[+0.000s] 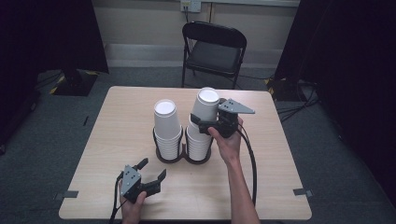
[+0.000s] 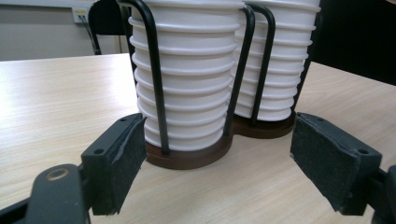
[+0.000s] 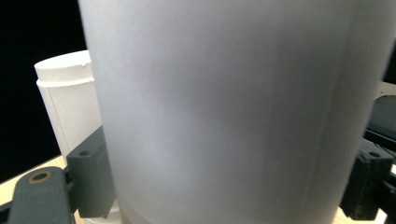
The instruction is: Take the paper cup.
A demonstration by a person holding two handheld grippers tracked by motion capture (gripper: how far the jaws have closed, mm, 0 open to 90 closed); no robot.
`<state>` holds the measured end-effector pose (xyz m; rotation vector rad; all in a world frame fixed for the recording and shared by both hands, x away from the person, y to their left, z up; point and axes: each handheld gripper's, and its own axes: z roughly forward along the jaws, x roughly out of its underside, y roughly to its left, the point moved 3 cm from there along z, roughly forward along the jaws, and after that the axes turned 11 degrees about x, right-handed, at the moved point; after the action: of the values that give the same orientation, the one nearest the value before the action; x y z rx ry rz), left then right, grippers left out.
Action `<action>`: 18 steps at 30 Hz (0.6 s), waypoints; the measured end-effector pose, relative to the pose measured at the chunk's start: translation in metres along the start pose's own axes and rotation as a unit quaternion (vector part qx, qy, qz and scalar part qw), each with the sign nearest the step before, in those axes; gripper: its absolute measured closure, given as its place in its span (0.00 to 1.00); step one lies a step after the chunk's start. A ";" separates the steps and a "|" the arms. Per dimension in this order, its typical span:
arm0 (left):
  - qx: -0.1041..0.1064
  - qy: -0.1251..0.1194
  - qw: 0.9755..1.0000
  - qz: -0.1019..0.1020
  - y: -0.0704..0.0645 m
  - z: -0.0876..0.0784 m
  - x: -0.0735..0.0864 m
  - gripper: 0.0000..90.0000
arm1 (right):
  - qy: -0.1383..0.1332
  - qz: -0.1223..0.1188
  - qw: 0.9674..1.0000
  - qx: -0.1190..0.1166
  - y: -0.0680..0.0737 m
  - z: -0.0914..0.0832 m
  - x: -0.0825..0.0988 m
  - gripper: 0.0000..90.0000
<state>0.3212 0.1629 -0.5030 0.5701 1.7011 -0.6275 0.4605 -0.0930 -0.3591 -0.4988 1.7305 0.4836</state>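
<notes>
A wooden table is seen from above, with a black folding chair at its far side. Near the table's middle, a dark two-ring cup holder carries two stacks of white paper cups, the left stack and the right stack. Their lower rims are partly hidden behind the black wire uprights. The top cup of the right stack is tilted and clamped between the jaws of the right gripper; in the right gripper view its blurred wall blocks most detail. The left gripper is held near the table's near edge, jaws spread apart, just short of the holder.
</notes>
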 end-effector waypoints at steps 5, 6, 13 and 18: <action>0.001 0.001 1.000 -0.001 0.000 0.000 0.000 0.20 | -0.007 0.001 1.000 0.000 0.000 -0.003 -0.005 0.14; 0.001 0.001 1.000 -0.001 0.000 0.000 0.000 0.20 | -0.007 0.001 1.000 0.000 0.000 -0.003 -0.005 0.14; -0.005 -0.001 1.000 0.004 -0.001 -0.001 0.000 0.20 | -0.006 0.017 1.000 -0.009 -0.003 -0.003 -0.007 0.14; -0.005 -0.002 1.000 0.005 -0.001 0.000 0.000 0.20 | -0.009 0.022 1.000 -0.007 -0.003 -0.005 -0.012 0.14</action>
<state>0.3200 0.1622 -0.5029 0.5697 1.6966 -0.6129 0.4609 -0.0973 -0.3466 -0.4648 1.7241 0.5297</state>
